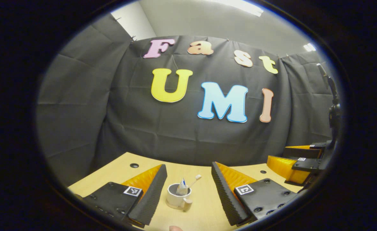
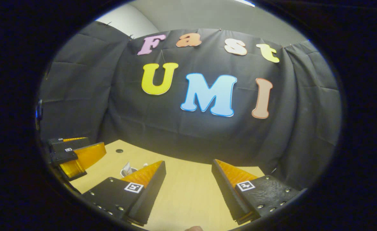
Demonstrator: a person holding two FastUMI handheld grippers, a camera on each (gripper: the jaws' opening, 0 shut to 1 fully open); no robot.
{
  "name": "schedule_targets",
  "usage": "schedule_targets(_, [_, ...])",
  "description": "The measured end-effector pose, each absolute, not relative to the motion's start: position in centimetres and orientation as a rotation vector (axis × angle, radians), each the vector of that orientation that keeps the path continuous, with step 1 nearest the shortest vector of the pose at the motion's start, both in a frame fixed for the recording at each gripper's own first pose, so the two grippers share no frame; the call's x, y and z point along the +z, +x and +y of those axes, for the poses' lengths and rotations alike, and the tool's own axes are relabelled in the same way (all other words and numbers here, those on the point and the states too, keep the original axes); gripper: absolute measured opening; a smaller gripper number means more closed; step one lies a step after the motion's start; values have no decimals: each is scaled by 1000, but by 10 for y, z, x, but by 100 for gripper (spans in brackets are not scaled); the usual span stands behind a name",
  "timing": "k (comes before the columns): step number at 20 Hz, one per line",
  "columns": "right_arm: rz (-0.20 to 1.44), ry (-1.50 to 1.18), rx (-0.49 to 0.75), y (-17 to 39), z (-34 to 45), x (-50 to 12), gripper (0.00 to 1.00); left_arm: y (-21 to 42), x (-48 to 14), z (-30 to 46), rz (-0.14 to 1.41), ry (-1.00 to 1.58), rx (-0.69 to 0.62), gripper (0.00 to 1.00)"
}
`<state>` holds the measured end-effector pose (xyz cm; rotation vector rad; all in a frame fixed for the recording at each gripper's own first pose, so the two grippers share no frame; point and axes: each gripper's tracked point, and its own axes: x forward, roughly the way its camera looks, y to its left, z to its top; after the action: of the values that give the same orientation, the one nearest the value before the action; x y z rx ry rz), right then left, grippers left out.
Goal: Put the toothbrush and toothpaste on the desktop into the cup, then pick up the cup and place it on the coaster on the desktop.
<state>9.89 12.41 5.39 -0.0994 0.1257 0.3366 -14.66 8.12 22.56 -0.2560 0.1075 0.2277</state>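
Observation:
A white cup (image 1: 178, 195) with a small handle stands on the wooden desktop (image 1: 204, 205), and a thin pale disc, seemingly the coaster (image 1: 173, 206), shows under its base. The toothpaste tube (image 1: 182, 187) and the toothbrush (image 1: 195, 180) stick up out of the cup. My left gripper (image 1: 188, 165) is open, its fingers wide apart on either side of the cup without touching it. My right gripper (image 2: 188, 162) is open over bare desktop, and it also shows at the right (image 1: 299, 162). In the right gripper view the cup (image 2: 127, 170) peeks out behind my left finger, near the left gripper (image 2: 76, 154).
The black cloth wall closes off the back of the desktop. Small dark holes (image 1: 134, 165) sit in the tabletop near its far edge. A dark stand (image 1: 334, 109) rises at the far right.

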Motion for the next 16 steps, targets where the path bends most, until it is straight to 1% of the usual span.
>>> schedule_targets(4, [97, -100, 350, 87, 119, 59, 90, -149, 239, 78, 94, -264, 246, 90])
schedule_targets(8, [101, -80, 351, 84, 113, 59, 90, -165, 242, 79, 78, -257, 264, 90])
schedule_targets(16, [91, -73, 315, 81, 97, 63, 90, -180, 246, 74, 53, -232, 263, 90])
